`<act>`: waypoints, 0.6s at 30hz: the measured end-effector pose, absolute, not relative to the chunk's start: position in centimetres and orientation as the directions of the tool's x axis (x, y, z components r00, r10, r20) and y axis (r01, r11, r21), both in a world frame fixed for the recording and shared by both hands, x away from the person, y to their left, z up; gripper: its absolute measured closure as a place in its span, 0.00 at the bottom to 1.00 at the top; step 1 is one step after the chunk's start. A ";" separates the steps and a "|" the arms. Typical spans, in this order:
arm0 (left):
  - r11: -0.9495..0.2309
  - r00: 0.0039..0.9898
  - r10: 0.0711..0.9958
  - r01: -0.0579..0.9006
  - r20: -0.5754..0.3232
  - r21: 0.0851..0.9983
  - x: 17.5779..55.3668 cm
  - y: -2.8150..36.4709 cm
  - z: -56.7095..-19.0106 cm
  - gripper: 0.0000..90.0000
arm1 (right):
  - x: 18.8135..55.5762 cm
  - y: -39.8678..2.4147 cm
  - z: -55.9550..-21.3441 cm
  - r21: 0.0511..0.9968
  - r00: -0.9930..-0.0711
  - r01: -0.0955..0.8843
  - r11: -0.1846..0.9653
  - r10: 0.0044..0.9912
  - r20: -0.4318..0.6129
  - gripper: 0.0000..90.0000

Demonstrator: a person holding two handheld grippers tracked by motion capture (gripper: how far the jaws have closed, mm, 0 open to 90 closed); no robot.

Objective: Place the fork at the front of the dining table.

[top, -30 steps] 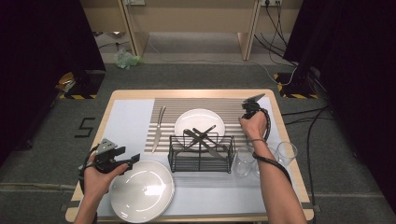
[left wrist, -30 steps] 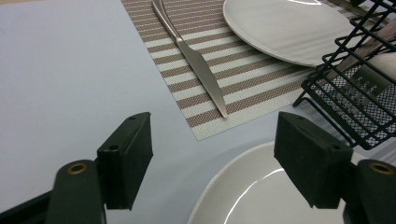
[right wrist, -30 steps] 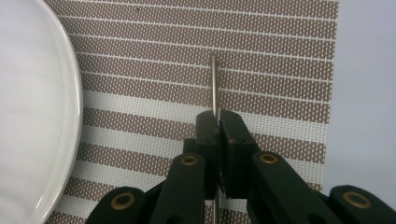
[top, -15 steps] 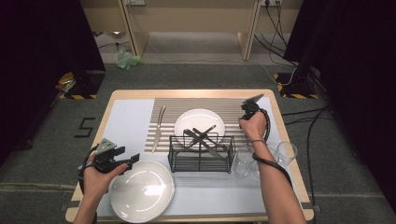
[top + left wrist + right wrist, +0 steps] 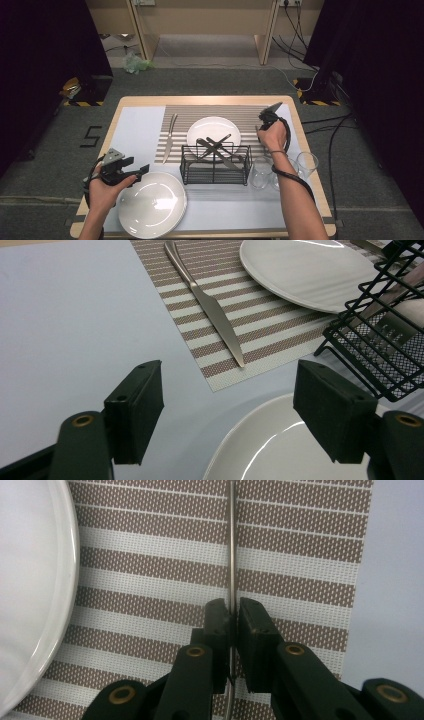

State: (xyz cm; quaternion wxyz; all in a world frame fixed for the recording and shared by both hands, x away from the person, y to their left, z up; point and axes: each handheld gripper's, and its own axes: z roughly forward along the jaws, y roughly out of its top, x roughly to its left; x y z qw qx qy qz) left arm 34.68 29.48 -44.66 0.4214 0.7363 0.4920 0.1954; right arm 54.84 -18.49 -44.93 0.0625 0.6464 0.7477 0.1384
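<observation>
on the striped placemat [image 5: 150, 580], right claw [image 5: 231, 617] pinches a thin utensil handle [image 5: 231, 545]; left claw [image 5: 227, 405] gapes wide.

The left hand [image 5: 102, 181] sits low at the near left of the desk [image 5: 140, 125], forearm coming straight in from the bottom edge. Its left gripper [image 5: 134, 172] lies roughly level, pointing right, fingers [image 5: 135, 410] spread wide with nothing between them. The right arm reaches far forward — wrist bent, right hand [image 5: 272, 136] wrapped over the right gripper [image 5: 233, 611], which points down. Its fingers [image 5: 255, 625] are pinched together on a thin metal handle [image 5: 231, 545], having just been closing further.
</observation>
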 end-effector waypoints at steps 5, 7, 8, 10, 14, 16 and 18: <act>-0.161 0.440 0.889 0.559 -0.126 0.813 34.7 29.4 -44.6 0.31 | 54.9 -18.6 -45.1 0.271 -0.152 0.955 0.124 0.985 0.085 0.95; -0.161 0.440 0.889 0.559 -0.126 0.814 34.7 29.5 -44.6 0.31 | 54.9 -18.6 -45.1 0.267 -0.150 0.956 0.121 0.984 0.091 0.96; -0.160 0.439 0.889 0.559 -0.126 0.813 34.7 29.5 -44.6 0.31 | 54.9 -18.6 -45.1 0.267 -0.149 0.956 0.119 0.985 0.092 0.96; -0.161 0.440 0.889 0.559 -0.127 0.813 34.7 29.5 -44.7 0.31 | 54.9 -18.6 -45.1 0.265 -0.146 0.957 0.116 0.985 0.095 0.96; -0.161 0.440 0.889 0.559 -0.126 0.813 34.7 29.5 -44.6 0.31 | 54.9 -18.7 -45.1 0.267 -0.125 0.959 0.094 0.987 0.102 0.97; -0.161 0.440 0.889 0.559 -0.126 0.813 34.7 29.5 -44.6 0.31 | 54.9 -18.7 -45.1 0.267 -0.121 0.960 0.090 0.987 0.103 0.97; -0.160 0.437 0.890 0.560 -0.126 0.813 34.7 29.5 -44.6 0.31 | 55.0 -18.8 -45.0 0.271 -0.106 0.960 0.073 0.988 0.110 0.97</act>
